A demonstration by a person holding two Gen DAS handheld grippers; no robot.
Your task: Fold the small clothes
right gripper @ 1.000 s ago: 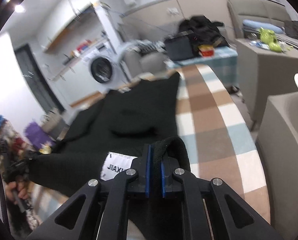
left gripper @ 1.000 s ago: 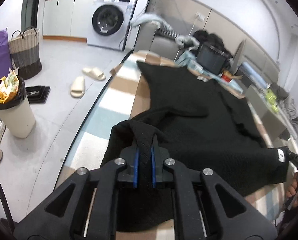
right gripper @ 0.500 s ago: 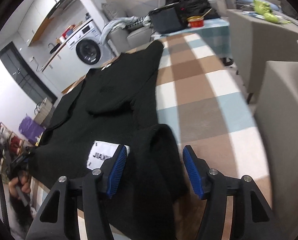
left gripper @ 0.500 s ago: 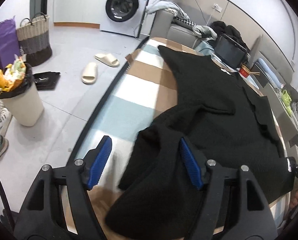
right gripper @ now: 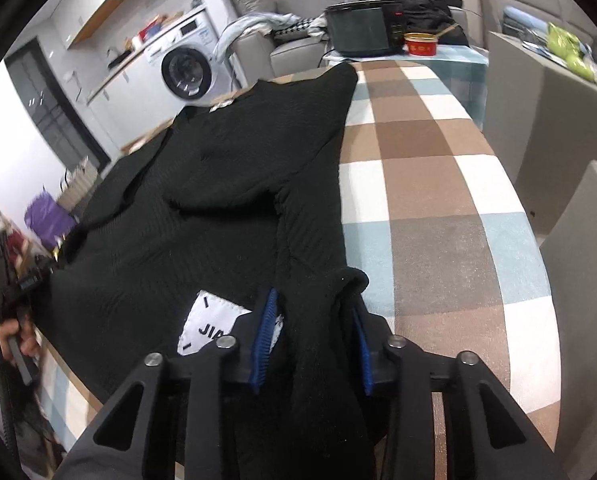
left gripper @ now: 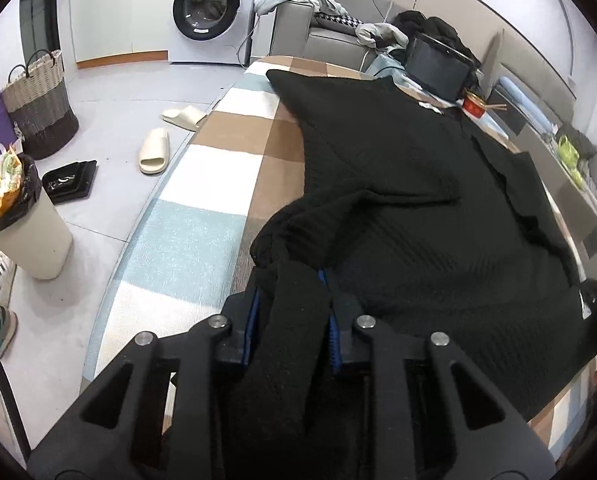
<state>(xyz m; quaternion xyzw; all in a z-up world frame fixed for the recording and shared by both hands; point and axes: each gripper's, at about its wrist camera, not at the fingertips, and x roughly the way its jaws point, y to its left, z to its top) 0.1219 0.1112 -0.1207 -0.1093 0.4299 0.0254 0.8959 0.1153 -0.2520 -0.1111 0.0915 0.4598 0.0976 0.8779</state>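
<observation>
Black ribbed knit garment (left gripper: 410, 200) spread flat over a tabletop covered in a brown, white and pale-blue checked cloth (left gripper: 202, 208), near edge bunched up toward both cameras. White sewn-in label (right gripper: 214, 326) showing at that near edge, just left of the right gripper.

Left gripper (left gripper: 292, 304) clamped on a thick fold of the black knit garment, blue pads pressed against the fabric on both sides, cloth draping back over the black frame. Right gripper (right gripper: 312, 332) likewise grasping a bunched corner of the same garment (right gripper: 226, 184), blue pads visible on either side of the wad, jaws held somewhat apart by its bulk.

Beyond the far end of the tabletop: a dark screen-like black box (right gripper: 360, 30) with a red round tin (right gripper: 419, 44) beside it. On the floor to the left: a white front-loading washing machine (left gripper: 212, 10), a pair of cream slide sandals (left gripper: 166, 136), a woven two-tone basket (left gripper: 40, 106), and a cream waste bin lined with a black bag (left gripper: 26, 224), filled with wrappers.
</observation>
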